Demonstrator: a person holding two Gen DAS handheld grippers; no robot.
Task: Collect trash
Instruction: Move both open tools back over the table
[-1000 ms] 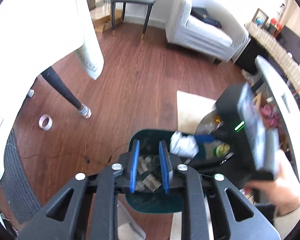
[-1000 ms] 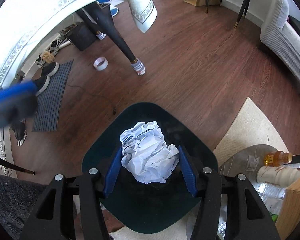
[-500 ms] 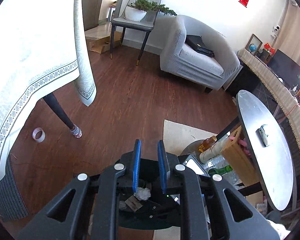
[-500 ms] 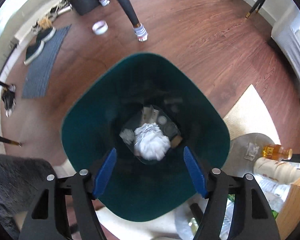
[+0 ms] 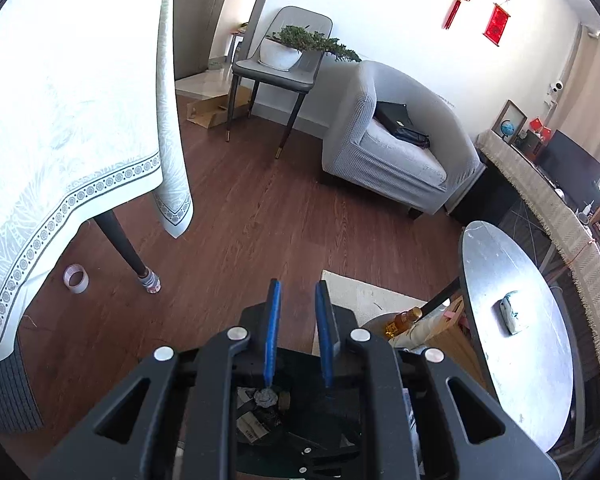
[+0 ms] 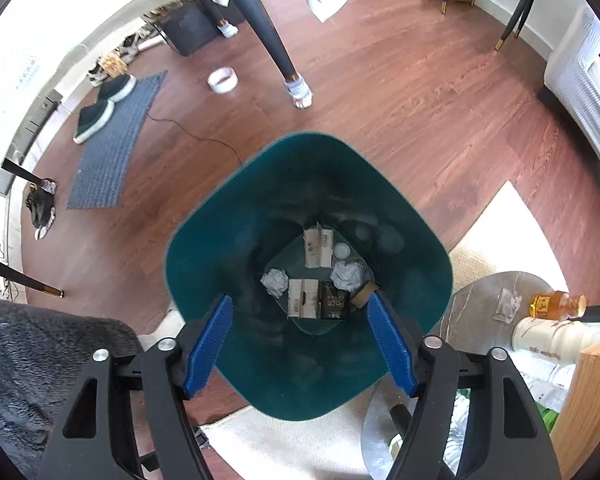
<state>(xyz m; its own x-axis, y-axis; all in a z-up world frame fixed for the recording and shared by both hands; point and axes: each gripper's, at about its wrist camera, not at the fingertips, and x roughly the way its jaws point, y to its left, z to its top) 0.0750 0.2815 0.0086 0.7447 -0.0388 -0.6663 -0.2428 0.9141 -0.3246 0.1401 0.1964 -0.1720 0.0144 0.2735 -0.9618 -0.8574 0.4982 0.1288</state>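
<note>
A dark green bin [image 6: 260, 184] stands on the wood floor right below my right gripper [image 6: 299, 300]. Its blue pads are wide apart and closing, with nothing between them. At the bin's bottom lie a large crumpled paper ball [image 6: 347, 274], a smaller ball [image 6: 275, 281], flattened cartons [image 6: 318, 246] and a black pack [image 6: 334, 302]. My left gripper [image 5: 298, 284] hangs above the same bin [image 5: 308, 412] and points out over the room. A narrow empty gap shows between its pads. A paper ball [image 5: 266, 397] shows beneath it.
A tape roll [image 6: 222, 79] lies by the table leg [image 6: 296, 88]. A grey mat [image 6: 112, 140] with shoes is at left. Bottles [image 6: 556, 306] stand on a low marble shelf at right. A grey armchair [image 5: 392, 152], a round table [image 5: 516, 320] and a tableclothed table [image 5: 60, 100] surround the floor.
My right gripper opened and the crumpled paper ball it held dropped to the bin's bottom. My left gripper rose and tilted up, so more of the room shows.
</note>
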